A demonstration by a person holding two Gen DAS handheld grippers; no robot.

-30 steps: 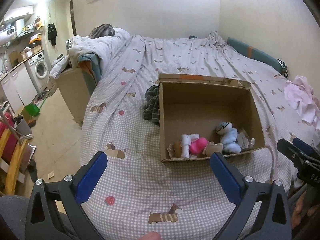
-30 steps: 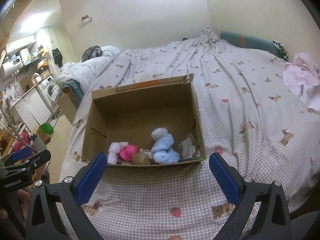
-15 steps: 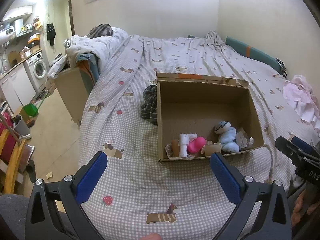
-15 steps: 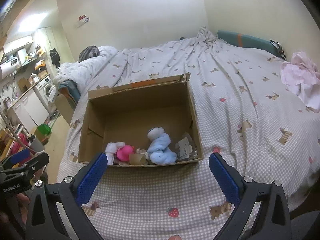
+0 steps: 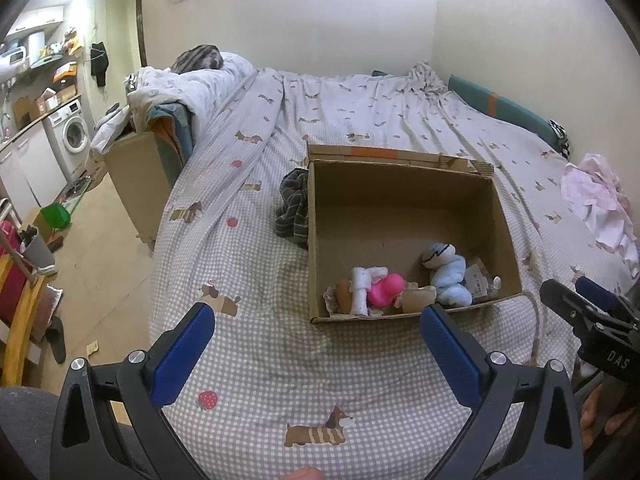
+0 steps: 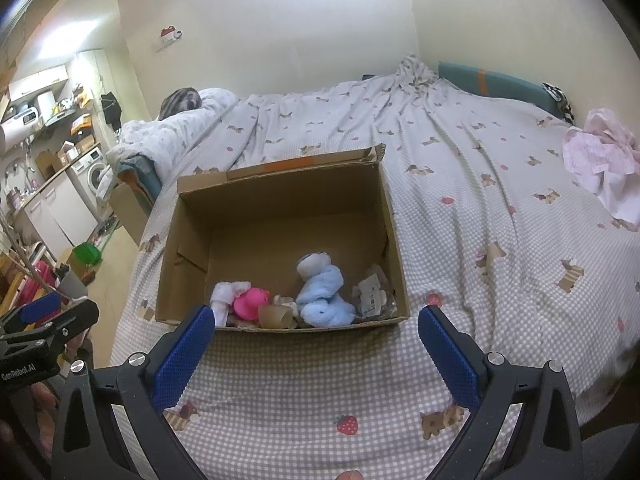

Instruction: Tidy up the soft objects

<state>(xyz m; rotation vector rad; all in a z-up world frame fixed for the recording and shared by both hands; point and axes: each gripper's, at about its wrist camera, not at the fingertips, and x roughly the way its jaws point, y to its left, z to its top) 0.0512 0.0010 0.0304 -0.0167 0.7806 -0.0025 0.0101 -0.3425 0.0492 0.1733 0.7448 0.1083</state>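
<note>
An open cardboard box (image 5: 404, 176) (image 6: 280, 184) stands on the bed. Along its near wall lie a blue plush (image 5: 448, 280) (image 6: 324, 296), a pink toy (image 5: 386, 289) (image 6: 250, 303), a white soft toy (image 5: 362, 286) (image 6: 226, 294) and a clear packet (image 6: 374, 294). A dark striped cloth (image 5: 294, 208) lies against the box's left side. A pink garment (image 5: 600, 204) (image 6: 604, 156) lies at the bed's right. My left gripper (image 5: 316, 340) is open and empty, in front of the box. My right gripper (image 6: 312, 340) is open and empty, just before the box's near wall.
The bed has a checked sheet with dog prints (image 5: 320, 360). A bundled duvet (image 5: 188, 88) lies at its far left. A second cardboard box (image 5: 140, 176) stands on the floor beside the bed. A washing machine (image 5: 72, 136) and clutter fill the left. A teal cushion (image 6: 492, 84) lies against the wall.
Both grippers have drawn back slightly from the box, which now looks a little smaller and farther. Both stayed open and empty.
</note>
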